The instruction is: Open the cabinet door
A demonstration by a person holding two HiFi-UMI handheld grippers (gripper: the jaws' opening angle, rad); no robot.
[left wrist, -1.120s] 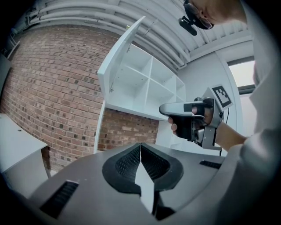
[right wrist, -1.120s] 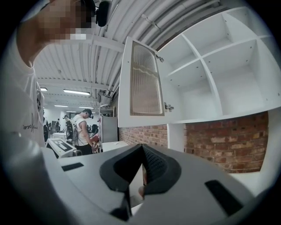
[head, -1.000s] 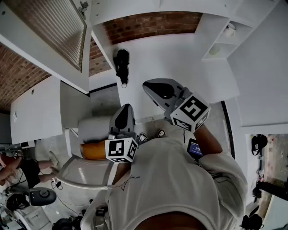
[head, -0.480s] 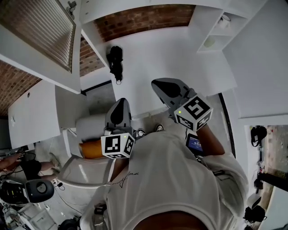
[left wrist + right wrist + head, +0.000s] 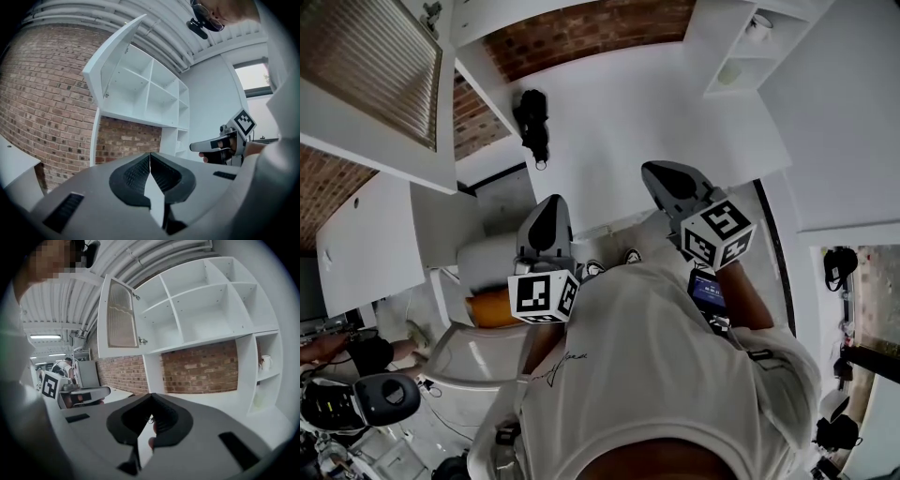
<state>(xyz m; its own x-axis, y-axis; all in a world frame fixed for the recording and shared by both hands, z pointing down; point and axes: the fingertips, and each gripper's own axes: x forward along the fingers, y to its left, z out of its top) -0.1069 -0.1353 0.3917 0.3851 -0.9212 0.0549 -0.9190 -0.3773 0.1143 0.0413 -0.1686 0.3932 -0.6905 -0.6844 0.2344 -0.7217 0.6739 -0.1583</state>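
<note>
Both my left tool (image 5: 150, 156) and my right tool (image 5: 151, 397) are clenched with nothing between them, over the white table (image 5: 225, 401), and the cabinet door (image 5: 119, 317) stands open, left of the shelves (image 5: 206, 301).

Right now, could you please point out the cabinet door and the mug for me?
Door (image 5: 119, 317), right gripper view, on its ribbed panel.
Mug (image 5: 266, 363), right gripper view, on its white body.
</note>
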